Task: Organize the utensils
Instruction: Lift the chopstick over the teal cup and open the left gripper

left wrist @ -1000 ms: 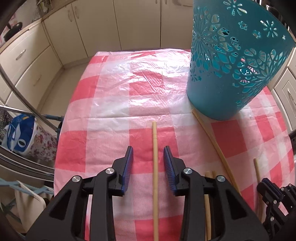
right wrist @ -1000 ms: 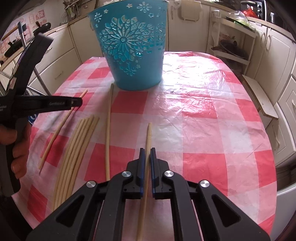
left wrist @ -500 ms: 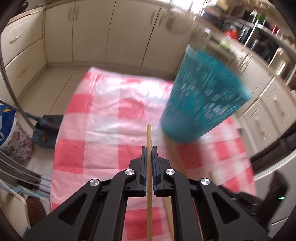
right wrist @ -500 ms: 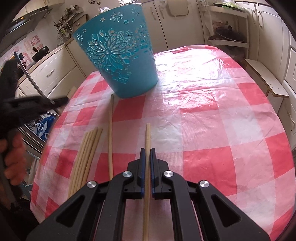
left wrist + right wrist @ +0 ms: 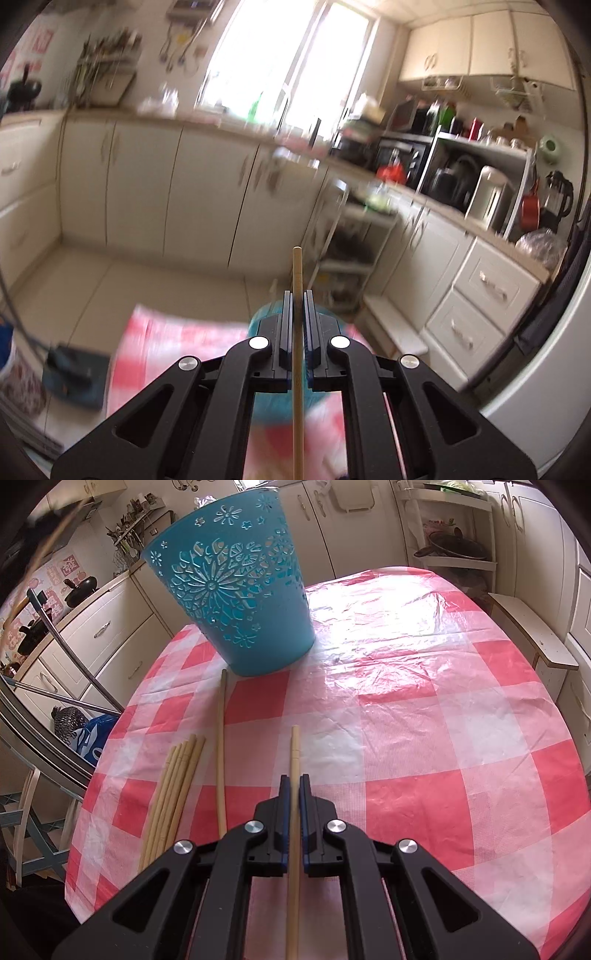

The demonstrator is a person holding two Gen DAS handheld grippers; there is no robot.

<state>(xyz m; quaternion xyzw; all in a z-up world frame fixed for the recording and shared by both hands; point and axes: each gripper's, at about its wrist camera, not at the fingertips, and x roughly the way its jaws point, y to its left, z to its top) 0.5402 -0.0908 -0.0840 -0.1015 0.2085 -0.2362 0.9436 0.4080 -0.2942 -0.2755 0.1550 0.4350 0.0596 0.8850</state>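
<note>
A wooden chopstick (image 5: 297, 369) sits pinched in the left tongs (image 5: 296, 314) above the teal basket (image 5: 264, 317); the right tongs (image 5: 294, 794) clamp a second chopstick (image 5: 294, 760) over the checked bench (image 5: 424, 720), beside a loose bundle (image 5: 173, 794) and one long stick (image 5: 220, 746).
</note>
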